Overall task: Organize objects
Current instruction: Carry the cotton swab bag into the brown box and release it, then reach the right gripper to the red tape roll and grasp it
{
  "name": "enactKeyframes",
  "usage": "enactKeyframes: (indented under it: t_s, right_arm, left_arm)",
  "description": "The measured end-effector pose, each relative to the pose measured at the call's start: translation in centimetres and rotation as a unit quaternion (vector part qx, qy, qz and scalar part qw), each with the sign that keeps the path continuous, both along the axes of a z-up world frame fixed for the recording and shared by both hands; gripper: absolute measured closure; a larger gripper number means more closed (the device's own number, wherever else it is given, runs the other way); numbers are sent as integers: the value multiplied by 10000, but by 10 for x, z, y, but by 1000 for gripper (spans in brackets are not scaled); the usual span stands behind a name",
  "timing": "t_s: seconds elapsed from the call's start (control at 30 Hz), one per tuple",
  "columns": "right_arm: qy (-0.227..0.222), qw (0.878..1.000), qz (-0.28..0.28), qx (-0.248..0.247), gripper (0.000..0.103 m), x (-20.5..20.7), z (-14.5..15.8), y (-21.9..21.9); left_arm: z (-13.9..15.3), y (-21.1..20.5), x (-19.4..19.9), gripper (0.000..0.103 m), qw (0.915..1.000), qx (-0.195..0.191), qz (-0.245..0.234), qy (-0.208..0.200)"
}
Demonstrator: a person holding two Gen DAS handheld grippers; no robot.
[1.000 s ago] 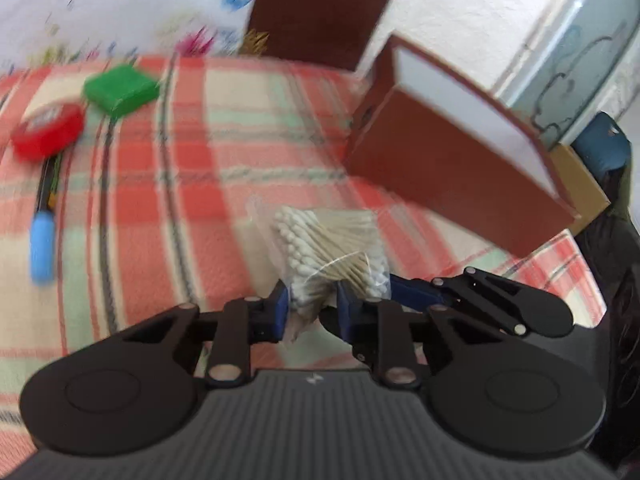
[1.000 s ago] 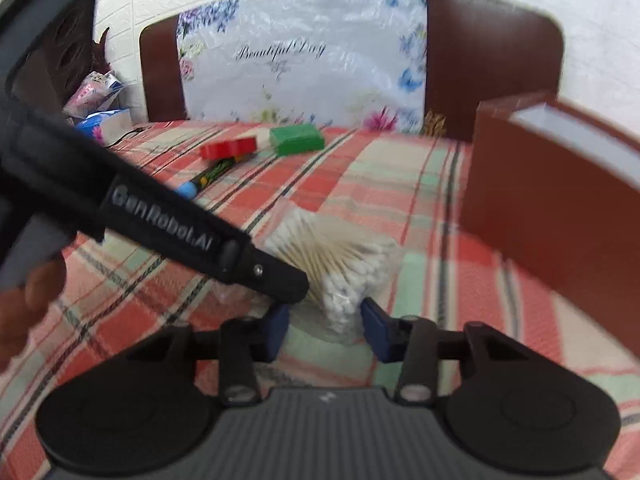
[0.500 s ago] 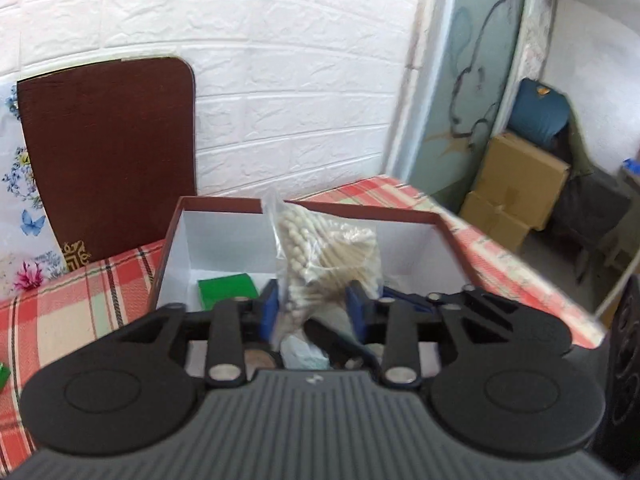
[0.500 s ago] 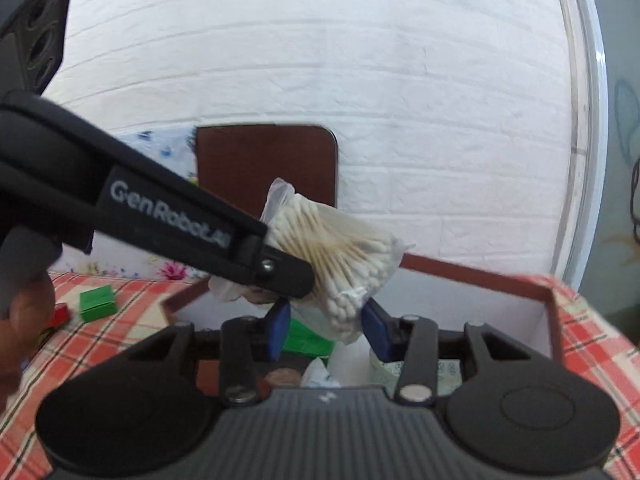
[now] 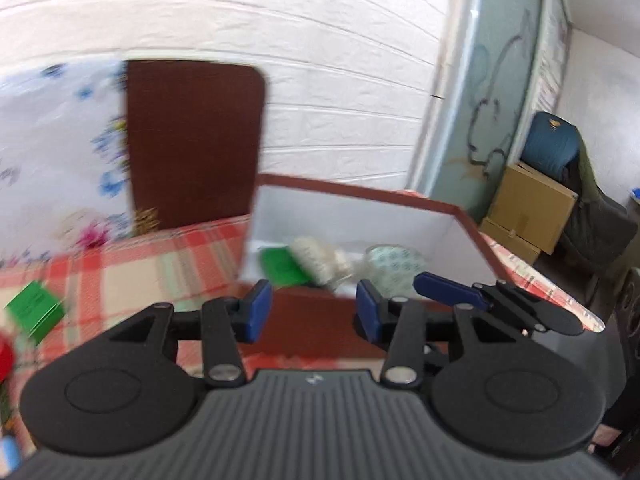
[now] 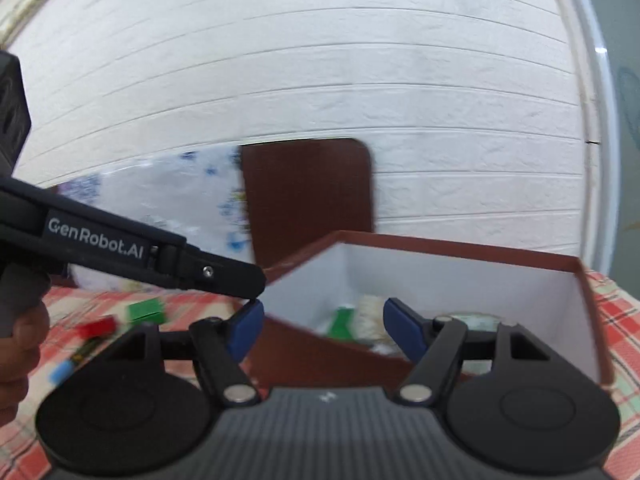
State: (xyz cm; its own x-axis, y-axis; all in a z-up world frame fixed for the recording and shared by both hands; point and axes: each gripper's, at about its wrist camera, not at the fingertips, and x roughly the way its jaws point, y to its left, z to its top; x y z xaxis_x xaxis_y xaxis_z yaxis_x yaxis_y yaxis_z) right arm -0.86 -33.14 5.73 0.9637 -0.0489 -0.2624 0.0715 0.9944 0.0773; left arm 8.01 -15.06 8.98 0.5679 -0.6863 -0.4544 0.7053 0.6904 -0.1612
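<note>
The bag of cotton swabs (image 5: 318, 258) lies inside the brown box (image 5: 360, 192) with white inner walls, beside a green block (image 5: 282, 266) and a roll of tape (image 5: 394, 266). It also shows in the right wrist view (image 6: 370, 314), in the box (image 6: 460, 246). My left gripper (image 5: 314, 314) is open and empty in front of the box's near wall. My right gripper (image 6: 324, 328) is open and empty, just before the box. The left gripper's finger (image 6: 224, 276) crosses the right wrist view.
On the red plaid cloth (image 5: 132, 272) left of the box lie a green block (image 5: 36, 310), a red object (image 6: 96, 326) and a blue-capped marker (image 6: 66, 366). A brown headboard (image 5: 192, 140) and floral sheet stand behind. Cardboard boxes (image 5: 528, 212) sit at far right.
Both grippers opened and let go of the swab bag, which now lies in the box. Both have pulled back a little toward the box's near wall.
</note>
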Motion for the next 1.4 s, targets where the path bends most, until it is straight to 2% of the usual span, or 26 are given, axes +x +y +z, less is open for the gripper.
enactKeyframes:
  t_s: [0.1,0.17,0.27,0.33,0.47,0.53,0.57,0.6,0.67,0.73,0.77,0.8,0.83,0.93,1.03,1.17,1.23,1.3,1.33,1.4]
  right_arm:
    - [349,9977,585,39,34,10,-11,33]
    - [780,9929,890,132,34,25,-26,59]
    - [1226,9835,1314,213,36,49,-41,94]
    - [1383,9788,1498,187,36,69,-43,115]
    - [1501,9692,1938,242,36,119,-37,166]
    - [1609,9631,2140,276,31,150,-38,191]
    - [1655,9618,2167,253,25,164,-38,205]
    - [1662,9624,2143,171,19,179,-39,217]
    - [1656,9628,2133,-86,15,202,-42,239]
    - [1839,9558,2268,-341,11,223,-49,259]
    - [1855,9550,2247,-549,12,227,-53,267]
    - [1826,9559,2158,-798,25,230,-57,273]
    - [1840,9551,2115,-954,26,233,-61,277]
    - [1793,9601,1997,-790,27,225,-58,268]
    - [1784,9665,1788,-465,27,204,-52,245]
    - [1813,9720,1493,-91,26,146,-47,194]
    - [1988,9709,1327,-137,26,112,-51,166]
    - [2240,9660,1201,-473,26,76,-59,143]
    - [2250,9655,1155,-629,26,55,-62,132]
    - [2194,9673,1087,-665,25,18,-61,114]
  left_arm:
    - [-25,46,9,54,9971,276,677,216]
    - [-43,87,19,54,9908,341,1194,544]
    - [-61,154,36,55,9722,453,2187,697]
    - [-73,199,51,56,9557,460,2808,757]
    - [-104,265,68,56,9281,184,3574,1024]
    - [-116,284,58,58,9322,-191,3557,637]
    - [-116,286,58,58,9314,-351,3564,642]
    - [-116,287,60,58,9310,-389,3571,646]
    - [-117,284,60,58,9313,-344,3585,547]
    - [-116,281,59,55,9324,-311,3567,482]
    - [-116,283,58,55,9326,-366,3557,490]
    - [-117,286,58,54,9327,-471,3538,524]
    - [-119,290,59,54,9319,-586,3535,569]
    - [-122,292,62,54,9314,-702,3519,609]
    - [-121,288,61,54,9325,-591,3519,557]
    - [-121,284,60,54,9332,-442,3528,518]
    - [-119,280,59,49,9350,-304,3496,513]
    - [-113,273,53,50,9362,-135,3461,601]
    - [-108,270,47,51,9385,-285,3354,769]
    - [-92,256,30,51,9488,-889,2867,987]
